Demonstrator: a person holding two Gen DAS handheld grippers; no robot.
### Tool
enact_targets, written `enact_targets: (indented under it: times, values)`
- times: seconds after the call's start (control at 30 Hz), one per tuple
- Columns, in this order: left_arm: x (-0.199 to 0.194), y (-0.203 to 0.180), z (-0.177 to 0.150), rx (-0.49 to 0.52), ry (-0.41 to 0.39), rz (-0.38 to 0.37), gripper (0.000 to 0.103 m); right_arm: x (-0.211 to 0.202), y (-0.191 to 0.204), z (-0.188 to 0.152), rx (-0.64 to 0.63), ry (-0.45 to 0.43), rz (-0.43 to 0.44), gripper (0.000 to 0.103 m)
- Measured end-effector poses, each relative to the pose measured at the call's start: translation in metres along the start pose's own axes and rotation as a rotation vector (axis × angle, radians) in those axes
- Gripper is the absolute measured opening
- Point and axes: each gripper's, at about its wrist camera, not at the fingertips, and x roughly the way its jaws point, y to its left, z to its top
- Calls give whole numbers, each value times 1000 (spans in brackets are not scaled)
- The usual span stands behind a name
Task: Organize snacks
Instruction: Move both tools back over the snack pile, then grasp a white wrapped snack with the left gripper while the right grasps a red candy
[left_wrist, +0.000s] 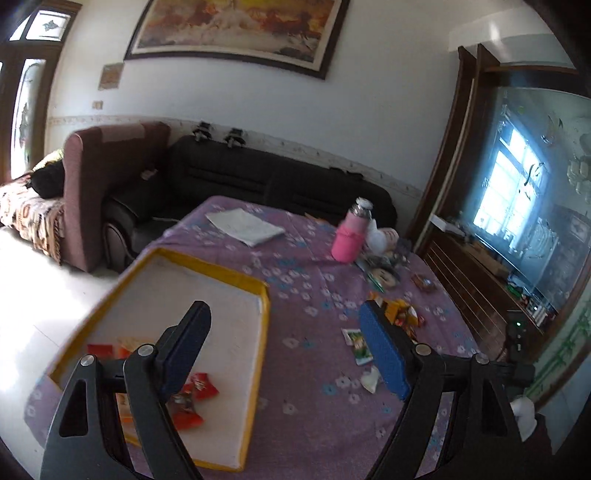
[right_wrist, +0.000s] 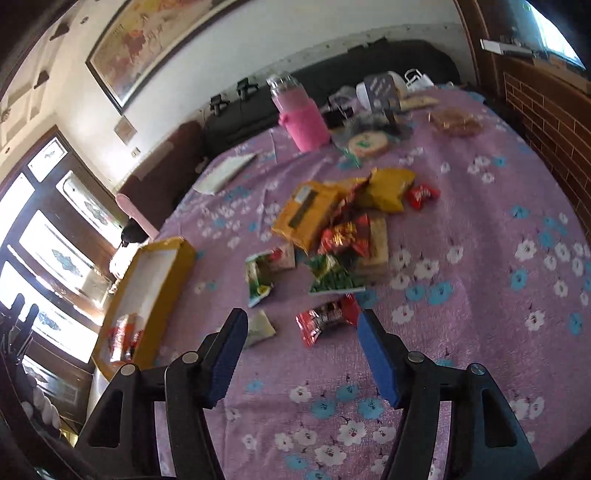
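Note:
A yellow-rimmed white tray (left_wrist: 236, 280) lies on the purple flowered tablecloth and holds a few red and orange snack packets (left_wrist: 192, 398). My left gripper (left_wrist: 284, 332) is open and empty, above the tray's right edge. In the right wrist view the tray (right_wrist: 177, 254) is at the left. A pile of snack packets (right_wrist: 332, 221) lies mid-table, with a red packet (right_wrist: 325, 317), a green packet (right_wrist: 334, 278) and a small pale packet (right_wrist: 260, 328) nearer. My right gripper (right_wrist: 301, 332) is open and empty, just short of the red packet.
A pink bottle (right_wrist: 303, 118) stands at the far side with a round cookie pack (right_wrist: 369, 144) and other clutter. A white paper (left_wrist: 245, 225) lies at the back. Sofas stand behind the table; a wooden cabinet (left_wrist: 480, 266) is on the right.

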Motion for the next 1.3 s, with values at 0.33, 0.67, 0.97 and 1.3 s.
enact_targets:
  times: [0.33, 0.67, 0.97, 1.3]
  values:
    - [96, -66, -68, 90, 272, -126, 82, 60, 1, 4, -2, 71, -70, 65]
    - [140, -138, -114, 389, 392, -201, 82, 65, 6, 2, -102, 61, -87, 30]
    - [177, -155, -131, 438, 473, -188, 27, 59, 4, -4, -129, 64, -68, 33]
    - [155, -137, -120, 343, 421, -174, 23, 57, 24, -16, -197, 64, -117, 27]
